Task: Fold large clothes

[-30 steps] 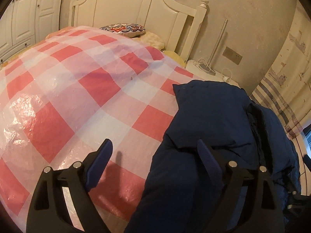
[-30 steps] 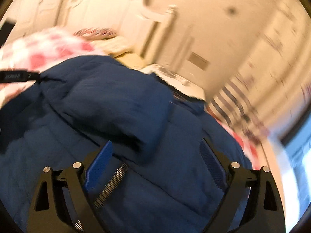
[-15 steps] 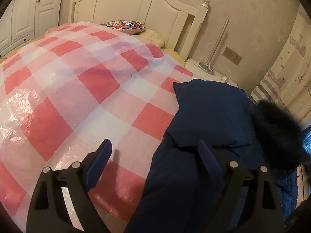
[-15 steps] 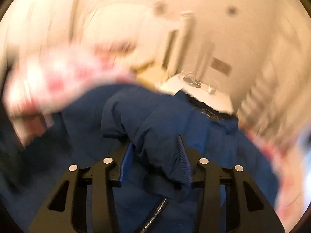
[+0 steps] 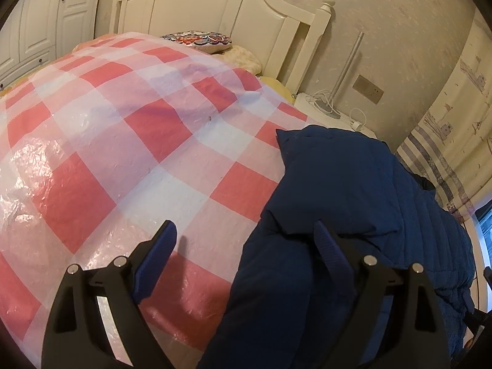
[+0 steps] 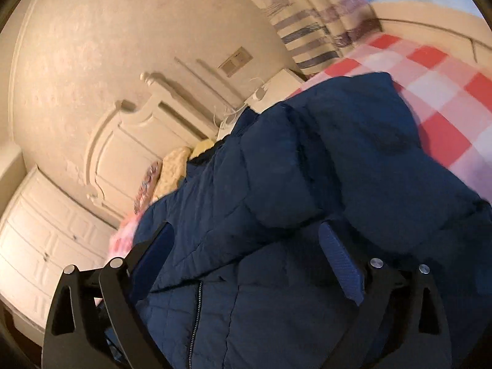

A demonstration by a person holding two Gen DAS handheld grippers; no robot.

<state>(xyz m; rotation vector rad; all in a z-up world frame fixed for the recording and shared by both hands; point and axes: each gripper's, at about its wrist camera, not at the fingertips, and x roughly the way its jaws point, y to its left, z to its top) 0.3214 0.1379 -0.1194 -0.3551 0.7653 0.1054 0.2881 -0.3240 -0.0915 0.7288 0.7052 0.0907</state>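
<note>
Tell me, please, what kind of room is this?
Most likely a bedroom: a bed with a white headboard and checked cover, a pillow, and white wardrobe doors.

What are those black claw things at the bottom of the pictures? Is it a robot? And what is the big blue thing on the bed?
No robot: a person holds a pinching tool in each hand, and each tool carries a camera looking out between its two fingers. One picture comes from the left gripper, the other from the right gripper. The big blue thing is a puffy navy jacket being folded on a bed covered by a red and white checked sheet. Nothing is held: both grippers are open. The right one has just been opening above the jacket, its pads not pressing it.
</note>
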